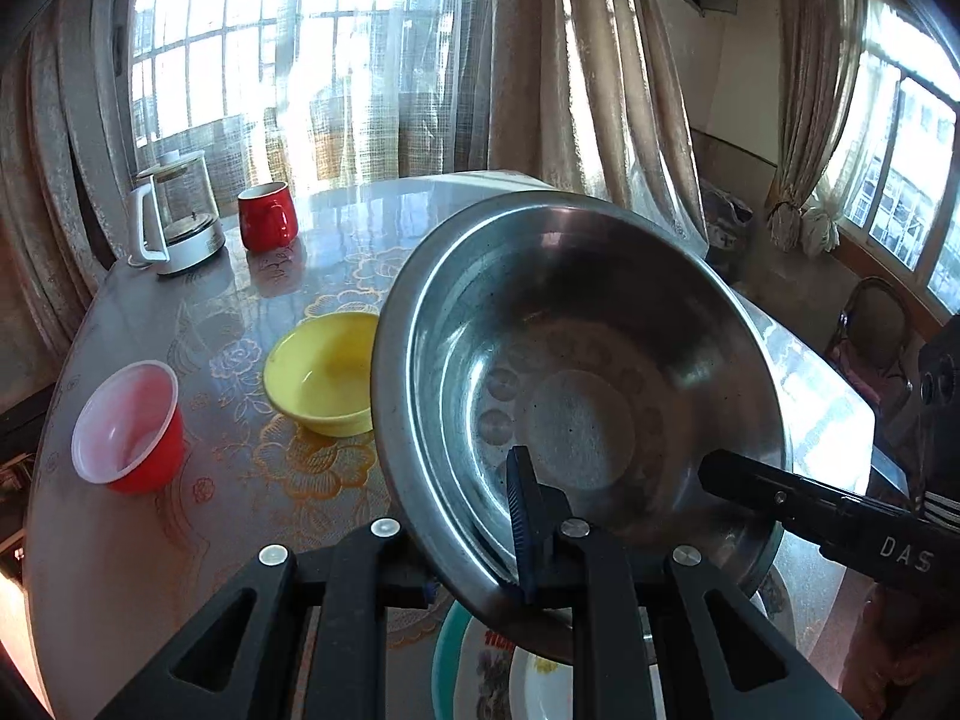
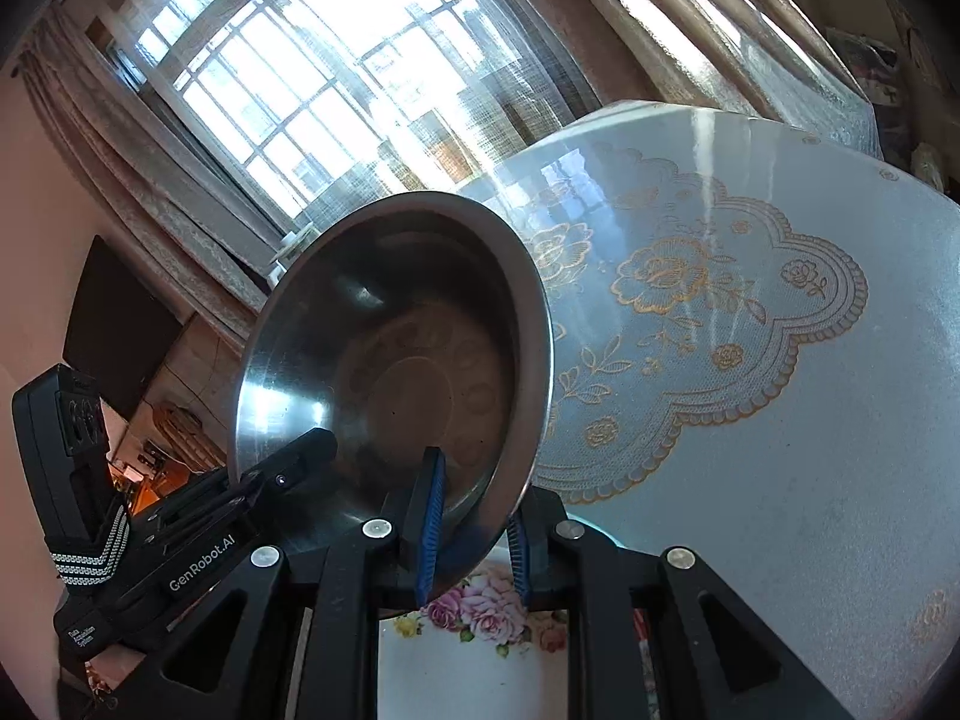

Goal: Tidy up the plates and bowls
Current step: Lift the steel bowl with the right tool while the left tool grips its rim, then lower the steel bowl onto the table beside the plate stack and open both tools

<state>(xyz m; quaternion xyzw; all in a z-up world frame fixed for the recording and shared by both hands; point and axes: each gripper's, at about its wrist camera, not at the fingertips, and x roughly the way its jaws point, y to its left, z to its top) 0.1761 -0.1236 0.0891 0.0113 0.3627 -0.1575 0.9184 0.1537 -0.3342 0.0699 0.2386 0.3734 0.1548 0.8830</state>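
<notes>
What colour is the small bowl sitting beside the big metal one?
Yellow. The small bowl shows best in the left wrist view, resting on the table left of the steel bowl.

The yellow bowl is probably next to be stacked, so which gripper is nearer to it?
Left. The left gripper, shut on the steel bowl's near rim, sits on the yellow bowl's side. The right gripper grips the rim's far side, farther away.
</notes>
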